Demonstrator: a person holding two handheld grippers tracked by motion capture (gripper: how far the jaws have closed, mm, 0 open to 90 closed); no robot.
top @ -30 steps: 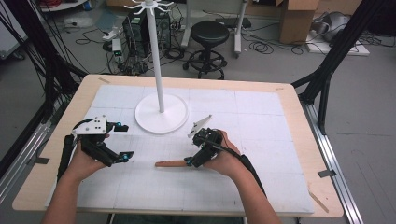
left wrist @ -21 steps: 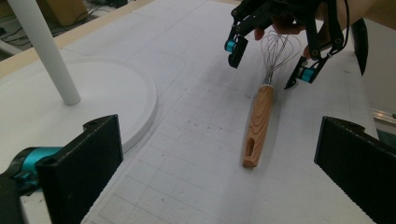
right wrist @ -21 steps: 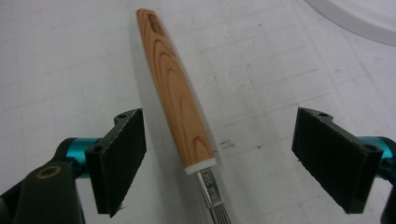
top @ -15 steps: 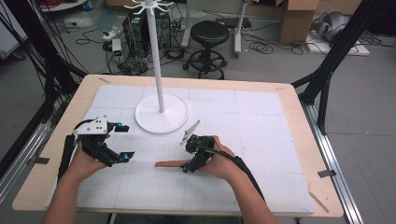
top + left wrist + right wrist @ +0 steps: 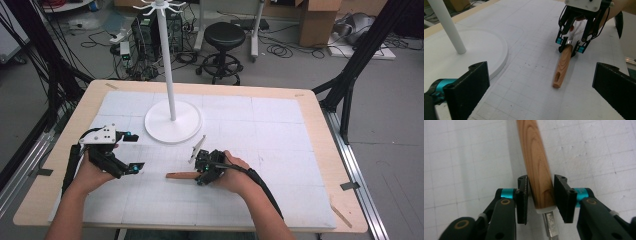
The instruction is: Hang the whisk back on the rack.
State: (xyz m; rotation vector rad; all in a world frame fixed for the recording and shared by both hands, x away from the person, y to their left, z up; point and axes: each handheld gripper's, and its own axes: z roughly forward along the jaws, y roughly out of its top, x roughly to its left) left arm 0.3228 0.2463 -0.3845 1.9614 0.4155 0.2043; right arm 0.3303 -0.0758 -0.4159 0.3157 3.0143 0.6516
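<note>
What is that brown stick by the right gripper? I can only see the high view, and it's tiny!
Observer: It's a wooden handle with wavy grain. A metal shank sticks out of its end, seen in the right gripper view.
Operator: Is the gripper grabbing it?
Observer: It looks so. The right gripper has one pad against each side of the handle, right by the metal end.
Operator: Is the other gripper helping?
Observer: No. The left gripper is wide open and apart from it, facing the handle's free end, which has a small slot cut in it.
</note>
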